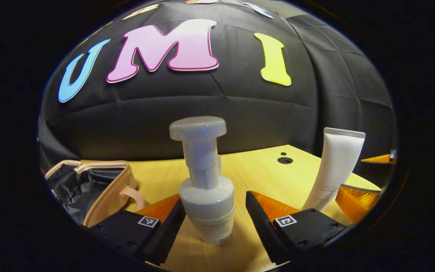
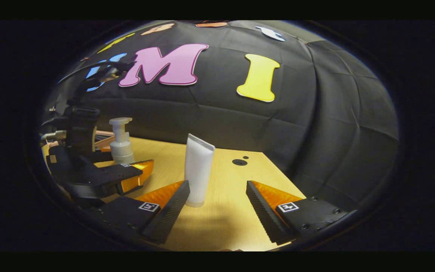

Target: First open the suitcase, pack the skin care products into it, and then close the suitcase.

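Standing upright on the wooden surface point(image 1: 263, 166), the pump bottle point(image 1: 206, 181) is sitting between the fingers of the left tongs point(image 1: 214, 219), which are spread apart; the near finger looks just beside the bottle, though I cannot tell whether it is touching. The suitcase point(image 1: 96, 189) is lying open near the surface's left edge in the left gripper view, its dark lining showing. The white tube point(image 2: 198, 170) is standing on its cap toward the right side, and bare wood is running behind it up to two dark holes point(image 2: 239, 162) near the far edge. The right tongs point(image 2: 217, 211) are reaching low and level over the surface, fingers wide apart, with the tube just ahead of the left finger and open wood between them.
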A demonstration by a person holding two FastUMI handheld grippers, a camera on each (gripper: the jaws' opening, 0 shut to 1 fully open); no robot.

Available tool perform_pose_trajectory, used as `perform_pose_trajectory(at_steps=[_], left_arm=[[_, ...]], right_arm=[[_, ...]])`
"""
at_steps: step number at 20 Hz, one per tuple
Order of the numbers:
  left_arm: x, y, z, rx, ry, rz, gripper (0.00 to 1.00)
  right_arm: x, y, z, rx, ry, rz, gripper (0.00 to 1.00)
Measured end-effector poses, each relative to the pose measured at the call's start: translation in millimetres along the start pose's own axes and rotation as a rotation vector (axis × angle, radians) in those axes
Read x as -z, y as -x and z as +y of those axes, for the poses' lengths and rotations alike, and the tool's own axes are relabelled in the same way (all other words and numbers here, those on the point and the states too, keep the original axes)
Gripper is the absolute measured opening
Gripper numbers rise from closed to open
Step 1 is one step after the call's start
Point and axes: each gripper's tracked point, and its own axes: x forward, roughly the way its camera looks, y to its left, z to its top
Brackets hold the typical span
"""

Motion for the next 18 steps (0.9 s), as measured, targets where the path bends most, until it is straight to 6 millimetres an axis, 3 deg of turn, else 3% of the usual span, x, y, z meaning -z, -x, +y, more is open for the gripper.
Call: perform_pose_trajectory(at_steps=[2,3,8,15,17,18], left_arm=[[0,-6,5,-0.005,0.023,0.006,0.8],[-2,-7,3,0.009,0.024,0.004,0.66],[1,-8,13,0.009,0.025,0.035,0.64],[8,13,33,-0.011,0.076,0.072,0.63],[7,19,39,-0.017,0.081,0.077,0.64],[6,22,42,-0.022,0.083,0.076,0.64]], right_arm=[[1,-7,8,-0.01,-0.013,0.002,0.97],[2,-11,10,-0.013,-0.019,0.006,0.97],[8,-27,23,-0.018,-0.028,0.026,0.97],[22,-57,38,0.007,0.028,0.06,0.97],[18,-64,33,0.036,0.018,0.069,0.93],[20,-67,28,0.054,0.006,0.083,0.82]])
